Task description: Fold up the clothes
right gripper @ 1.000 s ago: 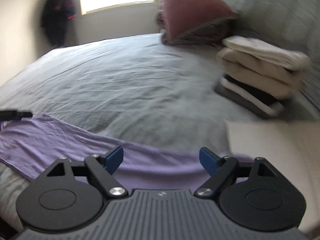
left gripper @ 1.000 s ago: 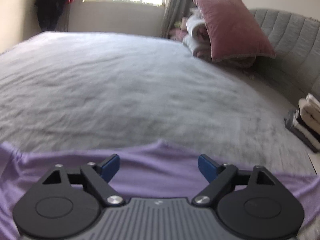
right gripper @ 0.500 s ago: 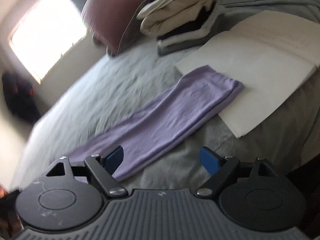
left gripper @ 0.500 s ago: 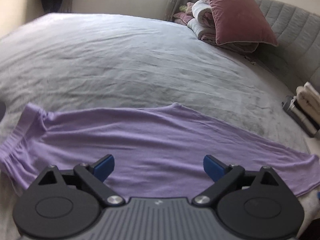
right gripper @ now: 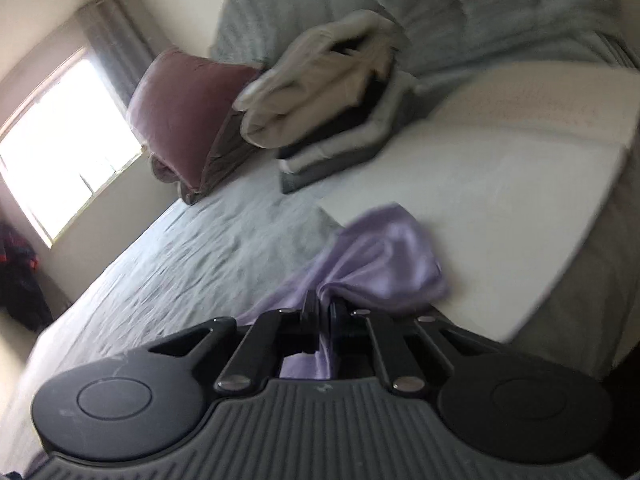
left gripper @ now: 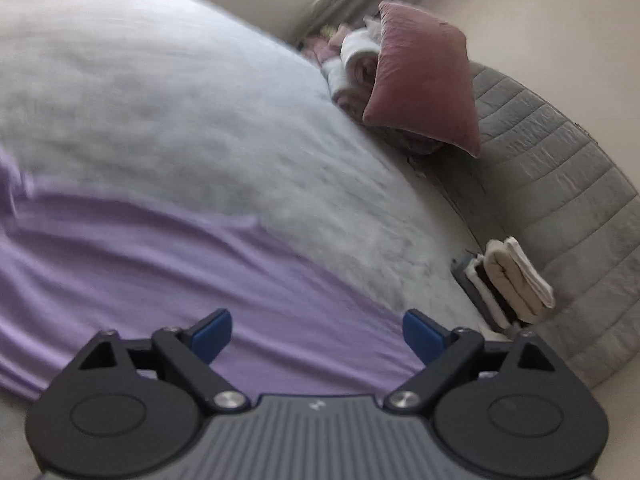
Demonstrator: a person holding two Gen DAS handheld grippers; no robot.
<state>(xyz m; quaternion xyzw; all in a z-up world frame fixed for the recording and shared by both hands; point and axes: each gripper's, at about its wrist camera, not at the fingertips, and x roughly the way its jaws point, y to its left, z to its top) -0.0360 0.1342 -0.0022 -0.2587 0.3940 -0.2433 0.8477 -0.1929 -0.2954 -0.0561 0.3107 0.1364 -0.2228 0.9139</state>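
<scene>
A lilac garment (left gripper: 160, 272) lies stretched across the grey bed (left gripper: 160, 112). My left gripper (left gripper: 316, 334) hovers over its near edge; its jaws stand wide but are closing a little, and the cloth lies under them with no pad pressing on it. In the right wrist view my right gripper (right gripper: 325, 304) has just closed, pinching the bunched end of the lilac garment (right gripper: 384, 264) beside a white folded sheet (right gripper: 500, 184).
A pile of folded cream and dark clothes (right gripper: 332, 92) (left gripper: 508, 284) rests by the grey padded headboard (left gripper: 560, 184). A maroon pillow (left gripper: 424, 80) leans on rolled bedding. A bright window (right gripper: 60, 136) is on the far wall.
My right gripper went from open to shut on the garment's end and sank toward the bed while rolling. My left gripper rolled and shifted along the garment, staying wide.
</scene>
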